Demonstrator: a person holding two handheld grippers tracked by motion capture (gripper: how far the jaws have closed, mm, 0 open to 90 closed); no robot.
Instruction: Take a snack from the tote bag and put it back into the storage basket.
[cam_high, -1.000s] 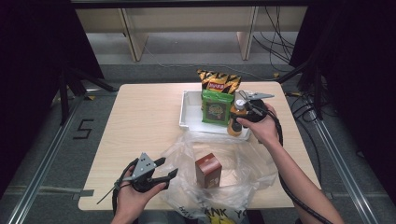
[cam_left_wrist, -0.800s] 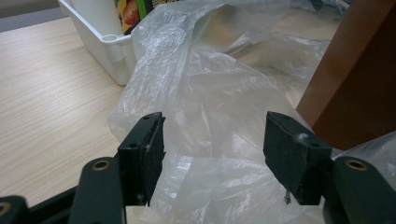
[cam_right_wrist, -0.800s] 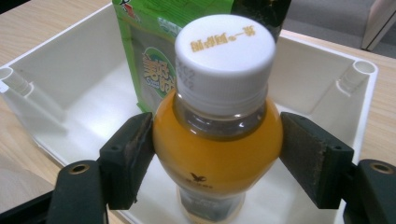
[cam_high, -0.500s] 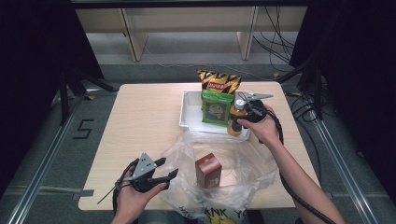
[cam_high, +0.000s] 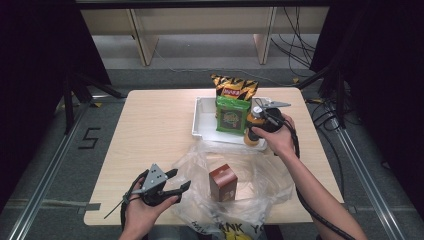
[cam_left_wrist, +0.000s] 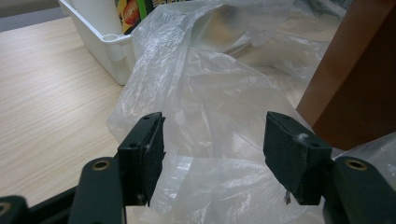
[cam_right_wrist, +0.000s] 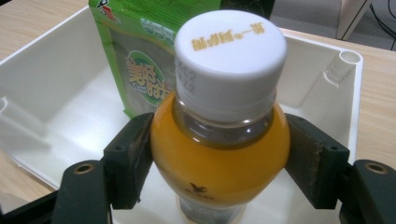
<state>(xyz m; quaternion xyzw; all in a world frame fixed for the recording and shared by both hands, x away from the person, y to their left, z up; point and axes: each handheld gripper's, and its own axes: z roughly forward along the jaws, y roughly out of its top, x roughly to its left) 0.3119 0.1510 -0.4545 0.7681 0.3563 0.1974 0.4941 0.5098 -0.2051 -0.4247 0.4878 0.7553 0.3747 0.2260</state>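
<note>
Right gripper (cam_right_wrist: 219, 158) clamped on the shoulder of a clear plastic bottle of orange drink with a white screw cap (cam_right_wrist: 224, 116), jaws pressed to both sides just under the neck. Bottle upright at the near right corner of the shallow white plastic tray (cam_high: 199, 122), beside a green foil snack pouch (cam_high: 232, 115) with a black-and-orange crisp packet (cam_high: 235, 87) behind it. Probably full, so fairly heavy; smooth rounded wall likely slippery, thin plastic apt to dent under a hard squeeze. Best held where it is, under the flare of the shoulder, kept vertical. Left gripper (cam_left_wrist: 215, 154) spread wide, empty, facing the crumpled clear plastic bag (cam_left_wrist: 210, 93) near the front edge of the pale wooden table (cam_high: 150, 125); limp, light film, easy to pinch at a fold. Brown cardboard carton (cam_high: 223, 182) standing on the bag.
</note>
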